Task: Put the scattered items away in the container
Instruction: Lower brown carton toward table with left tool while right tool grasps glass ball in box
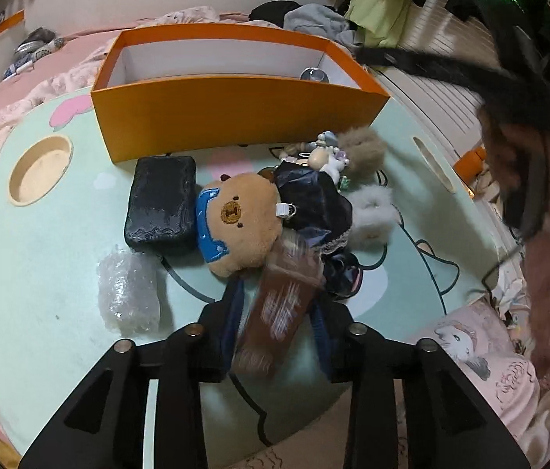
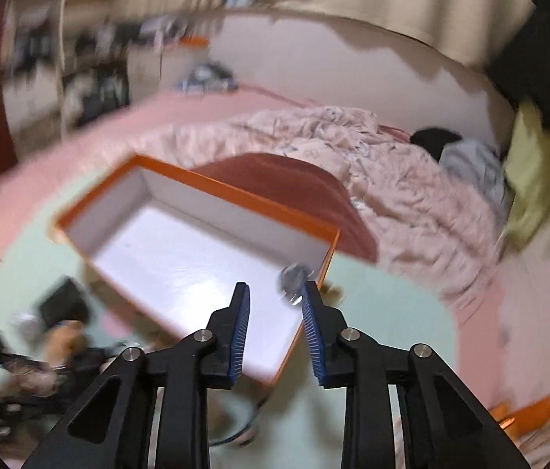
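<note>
An orange box [image 1: 236, 113] with a white inside stands at the far side of the mint table [image 1: 40, 254]. A small silver item [image 1: 313, 75] lies in its right end. My left gripper [image 1: 275, 308] is shut on a brown packet [image 1: 279, 305], blurred, held above the table in front of a bear plush [image 1: 240, 219]. My right gripper [image 2: 275, 308] is open and empty above the box [image 2: 181, 250], just left of the silver item [image 2: 294, 277].
A black pouch [image 1: 161, 203], a bubble-wrap bundle [image 1: 128, 293], dark doll clothes [image 1: 314, 199], furry pieces [image 1: 368, 211] and small trinkets [image 1: 325, 152] lie on the table. A round cup hole [image 1: 40, 168] is at left. Pink bedding [image 2: 372, 164] surrounds the table.
</note>
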The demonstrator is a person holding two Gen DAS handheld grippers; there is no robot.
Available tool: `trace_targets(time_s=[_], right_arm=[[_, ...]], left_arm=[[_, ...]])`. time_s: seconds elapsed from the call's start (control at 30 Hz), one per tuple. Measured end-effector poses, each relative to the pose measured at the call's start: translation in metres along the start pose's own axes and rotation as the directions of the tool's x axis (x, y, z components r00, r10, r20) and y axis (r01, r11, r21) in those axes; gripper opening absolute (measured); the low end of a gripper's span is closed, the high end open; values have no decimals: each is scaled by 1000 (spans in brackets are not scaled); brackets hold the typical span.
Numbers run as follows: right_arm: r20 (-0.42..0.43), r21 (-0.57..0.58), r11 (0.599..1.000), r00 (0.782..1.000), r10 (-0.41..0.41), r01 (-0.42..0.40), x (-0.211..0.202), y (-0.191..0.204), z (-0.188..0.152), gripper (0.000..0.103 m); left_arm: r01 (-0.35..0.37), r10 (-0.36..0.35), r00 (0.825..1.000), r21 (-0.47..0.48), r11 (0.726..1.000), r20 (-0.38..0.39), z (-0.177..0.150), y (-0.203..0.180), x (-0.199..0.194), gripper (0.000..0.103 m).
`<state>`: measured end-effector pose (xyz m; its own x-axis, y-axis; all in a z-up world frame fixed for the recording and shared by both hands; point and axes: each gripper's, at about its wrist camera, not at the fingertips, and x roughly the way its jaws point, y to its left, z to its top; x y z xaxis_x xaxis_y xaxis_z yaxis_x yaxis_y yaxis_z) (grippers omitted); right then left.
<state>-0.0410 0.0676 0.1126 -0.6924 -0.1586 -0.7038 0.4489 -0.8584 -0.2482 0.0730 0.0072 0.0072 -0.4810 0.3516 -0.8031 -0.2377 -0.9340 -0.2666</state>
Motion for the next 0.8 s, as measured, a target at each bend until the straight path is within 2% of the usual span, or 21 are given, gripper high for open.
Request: trace_targets(time_s=[0.07,0.2,0.47,0.5,0.53,0.6,0.8], right_arm=[[-88,-114,993,995,-53,43,28,8,15,23],[-206,-288,955,968,-141,78,66,27,18,23],[-328,-380,912,900,-287,153,105,35,20,28],[-335,-376,914,897,-288,153,109,35,19,28],[-338,-372,915,896,-290,156,113,35,18,23],[-354,-349,926,895,-273,145,119,31,16,23],[-301,-286,948,927,-224,137,111,25,19,22]], left_arm=[[17,-17,1000,-5,1000,7,1,1,0,37],[39,-39,999,-12,999,17,0,4,1,37],[102,-102,995,-46,994,11,0,13,6,37],[108,-108,994,-49,993,10,1,13,7,37],[113,-112,994,-52,992,8,1,14,7,37],[121,-121,993,-60,991,7,2,14,8,37],[125,-125,992,-69,990,8,4,19,8,37]])
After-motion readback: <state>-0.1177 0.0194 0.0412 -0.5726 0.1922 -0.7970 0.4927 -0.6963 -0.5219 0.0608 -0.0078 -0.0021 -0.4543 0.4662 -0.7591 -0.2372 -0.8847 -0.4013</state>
